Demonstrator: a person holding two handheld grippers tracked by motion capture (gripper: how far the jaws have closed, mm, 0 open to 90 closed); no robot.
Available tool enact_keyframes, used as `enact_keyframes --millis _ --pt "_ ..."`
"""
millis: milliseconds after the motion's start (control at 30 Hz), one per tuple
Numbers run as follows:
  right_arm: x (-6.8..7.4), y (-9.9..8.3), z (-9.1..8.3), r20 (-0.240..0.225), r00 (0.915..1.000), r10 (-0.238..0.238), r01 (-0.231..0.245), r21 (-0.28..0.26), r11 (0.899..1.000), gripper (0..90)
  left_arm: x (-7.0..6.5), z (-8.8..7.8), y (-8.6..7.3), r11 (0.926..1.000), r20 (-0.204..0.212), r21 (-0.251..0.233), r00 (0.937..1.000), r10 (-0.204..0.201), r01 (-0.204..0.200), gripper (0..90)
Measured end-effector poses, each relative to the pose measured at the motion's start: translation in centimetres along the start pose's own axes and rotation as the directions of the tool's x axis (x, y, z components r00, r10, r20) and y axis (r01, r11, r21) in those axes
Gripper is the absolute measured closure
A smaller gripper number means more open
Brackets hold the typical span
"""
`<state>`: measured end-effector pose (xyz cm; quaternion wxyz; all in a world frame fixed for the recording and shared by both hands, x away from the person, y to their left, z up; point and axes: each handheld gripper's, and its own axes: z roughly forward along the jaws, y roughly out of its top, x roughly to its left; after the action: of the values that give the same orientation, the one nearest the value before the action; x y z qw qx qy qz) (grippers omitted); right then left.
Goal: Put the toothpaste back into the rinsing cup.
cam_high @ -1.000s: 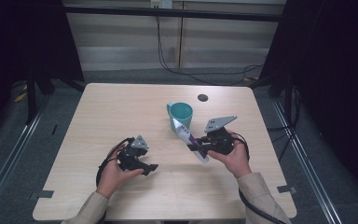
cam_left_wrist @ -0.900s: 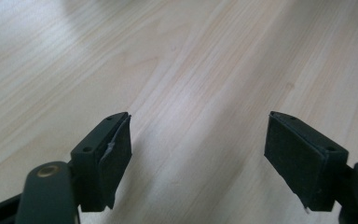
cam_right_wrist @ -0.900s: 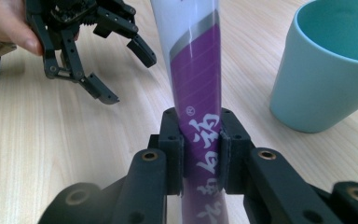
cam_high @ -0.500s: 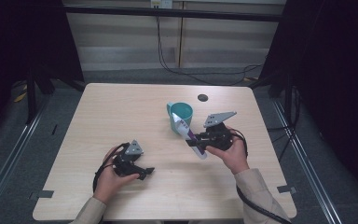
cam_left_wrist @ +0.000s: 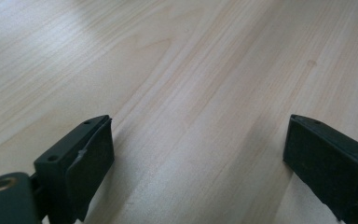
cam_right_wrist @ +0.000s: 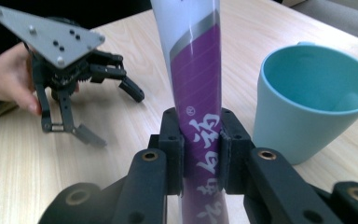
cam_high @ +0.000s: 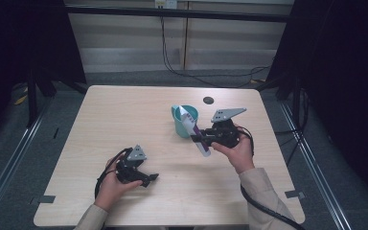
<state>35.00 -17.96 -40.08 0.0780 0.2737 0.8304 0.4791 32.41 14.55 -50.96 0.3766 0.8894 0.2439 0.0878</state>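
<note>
A white and purple tube [cam_high: 189, 122] slants up beside a teal mug [cam_high: 182, 125] at the table's middle right. My right gripper [cam_high: 199, 139] is shut on the tube; in the right gripper view its pads [cam_right_wrist: 175, 154] clamp the purple part of the tube [cam_right_wrist: 196, 70], with the mug [cam_right_wrist: 312, 93] just to the right. My left gripper [cam_high: 143, 179] rests low at the front left, with nothing between its fingers. Its jaws have just been opening and stand wide apart [cam_left_wrist: 198, 126] over bare wood. The right gripper view shows the left gripper [cam_right_wrist: 116, 116] farther off.
The light wooden table [cam_high: 124, 115] has a small black round hole [cam_high: 208, 100] behind the mug. Dark frame posts and cables stand beyond the far edge. A black cable [cam_high: 263, 211] trails from the right gripper past the front right of the table.
The left gripper's jaws have spread wider and the hand has slid slightly toward the front edge. The right gripper and the tube have stayed in place by the mug.
</note>
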Motion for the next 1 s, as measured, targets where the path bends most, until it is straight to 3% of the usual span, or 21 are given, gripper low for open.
enact_keyframes --millis 300,700,1000 --pt "-0.6 1.0 0.2 0.005 0.9996 0.027 -0.027 -0.059 0.998 74.5 -0.1 0.0 0.0 1.0 -0.002 -0.001 1.0 0.002 -0.002 6.6" --pt "-1.0 1.9 0.4 0.016 0.9984 0.053 -0.051 -0.098 0.994 74.6 0.0 0.0 0.0 1.0 -0.003 0.001 1.0 0.005 -0.005 6.5" --pt "-1.5 2.9 0.2 0.015 0.9977 0.065 -0.063 -0.149 0.987 74.5 0.0 0.0 0.0 1.0 -0.002 0.0 1.0 0.006 -0.006 6.4"
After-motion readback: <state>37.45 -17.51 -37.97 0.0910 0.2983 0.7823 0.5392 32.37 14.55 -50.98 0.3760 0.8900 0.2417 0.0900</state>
